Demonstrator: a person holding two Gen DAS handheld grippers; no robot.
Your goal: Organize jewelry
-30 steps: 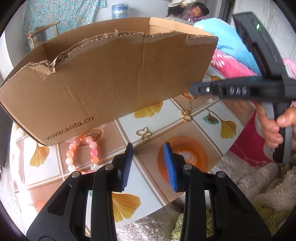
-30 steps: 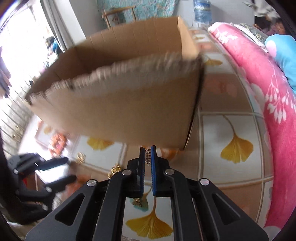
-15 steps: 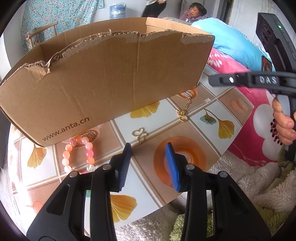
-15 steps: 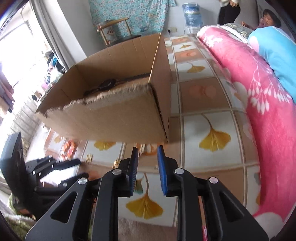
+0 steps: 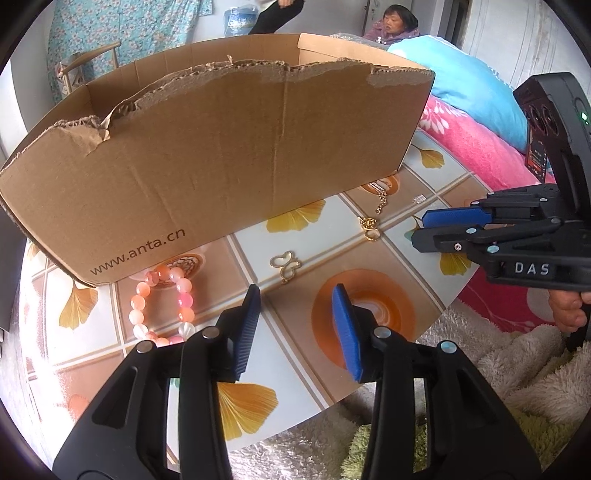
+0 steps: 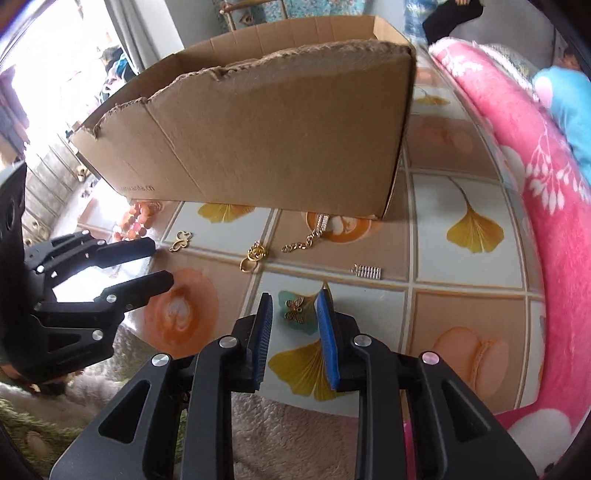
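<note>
A torn cardboard box stands on the patterned table; it also shows in the right wrist view. In front of it lie a pink bead bracelet, a gold butterfly-outline charm, a gold ring charm, a gold chain, a small silver bar and a gold butterfly pendant on teal. My left gripper is open and empty, just short of the butterfly-outline charm. My right gripper is open, with the butterfly pendant between its fingers.
A pink floral blanket lies to the right of the table. A fluffy white rug lies below the table's front edge. A person sits in the background.
My right gripper has opened, letting go of a small spring-like piece, and dropped from the box down to the butterfly pendant. My left gripper has barely moved.
</note>
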